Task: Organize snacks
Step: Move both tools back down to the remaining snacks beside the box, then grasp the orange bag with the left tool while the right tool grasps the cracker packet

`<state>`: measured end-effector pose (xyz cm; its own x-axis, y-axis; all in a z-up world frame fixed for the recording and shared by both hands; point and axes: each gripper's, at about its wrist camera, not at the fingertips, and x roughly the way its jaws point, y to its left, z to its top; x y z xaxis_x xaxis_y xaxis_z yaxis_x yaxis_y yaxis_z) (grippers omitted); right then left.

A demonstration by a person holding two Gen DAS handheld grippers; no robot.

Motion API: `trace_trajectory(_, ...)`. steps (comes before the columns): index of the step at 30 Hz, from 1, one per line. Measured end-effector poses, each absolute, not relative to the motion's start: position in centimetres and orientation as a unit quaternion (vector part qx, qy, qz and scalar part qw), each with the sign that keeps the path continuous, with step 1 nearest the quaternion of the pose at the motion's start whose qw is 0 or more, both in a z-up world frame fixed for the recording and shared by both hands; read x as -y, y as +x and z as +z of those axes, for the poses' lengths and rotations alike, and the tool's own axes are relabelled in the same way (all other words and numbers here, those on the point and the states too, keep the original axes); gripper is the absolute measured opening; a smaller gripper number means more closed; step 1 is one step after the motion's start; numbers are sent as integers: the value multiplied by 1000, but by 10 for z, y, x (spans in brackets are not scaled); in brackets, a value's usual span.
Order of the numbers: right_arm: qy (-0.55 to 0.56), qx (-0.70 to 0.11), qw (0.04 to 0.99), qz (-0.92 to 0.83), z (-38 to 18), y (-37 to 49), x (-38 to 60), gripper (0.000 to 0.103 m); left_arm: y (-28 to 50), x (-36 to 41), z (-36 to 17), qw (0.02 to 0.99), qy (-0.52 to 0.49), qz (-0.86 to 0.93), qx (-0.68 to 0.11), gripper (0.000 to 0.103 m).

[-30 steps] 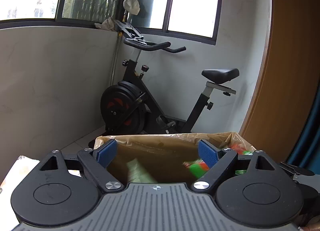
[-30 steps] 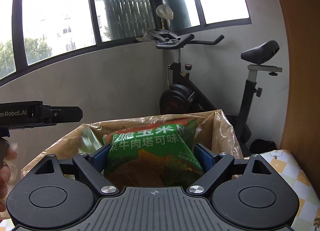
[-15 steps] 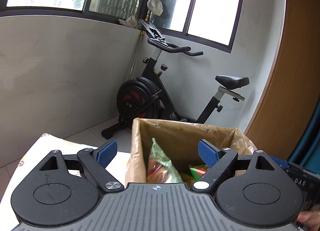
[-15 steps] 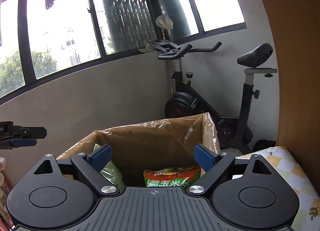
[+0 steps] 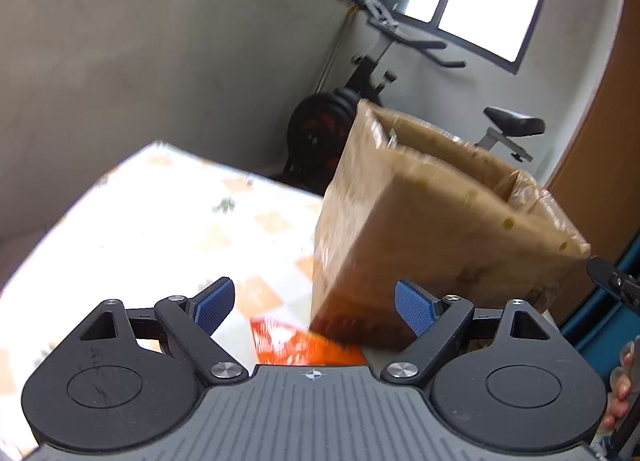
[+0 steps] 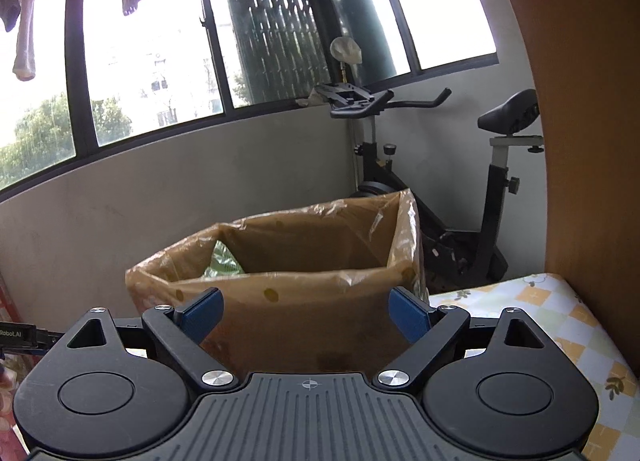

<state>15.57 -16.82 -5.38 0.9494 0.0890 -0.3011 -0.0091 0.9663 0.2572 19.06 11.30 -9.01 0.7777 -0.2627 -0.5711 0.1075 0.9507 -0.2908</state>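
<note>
A brown cardboard box (image 5: 432, 237) lined with clear plastic stands on the table. In the right wrist view the box (image 6: 304, 317) shows a green snack bag (image 6: 222, 261) inside at its left. My left gripper (image 5: 314, 303) is open and empty, low over the table just left of the box, above an orange snack packet (image 5: 300, 345) lying by the box's base. My right gripper (image 6: 306, 311) is open and empty, in front of the box's near wall, below its rim.
The table has a white cloth with orange checks (image 5: 168, 213), also at the right in the right wrist view (image 6: 560, 321). An exercise bike (image 6: 448, 181) stands behind the box by the grey wall. A wooden panel (image 6: 584, 141) rises at the right.
My right gripper opened and dropped the green snack bag into the box, then drew back and down. My left gripper swung down and left from over the box to the table beside it.
</note>
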Motion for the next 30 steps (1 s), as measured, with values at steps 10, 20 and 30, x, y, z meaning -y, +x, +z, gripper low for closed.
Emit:
trace_trajectory(10, 87, -241, 967, 11, -116, 143, 162, 84, 204, -107, -133, 906, -155, -92, -384, 89)
trace_trajectory(20, -22, -336, 940, 47, -162, 166, 147, 79, 198, -104, -153, 898, -160, -84, -401, 89)
trace_trajectory(30, -59, -362, 926, 85, -180, 199, 137, 79, 197, -102, -161, 890, -176, -90, -410, 89)
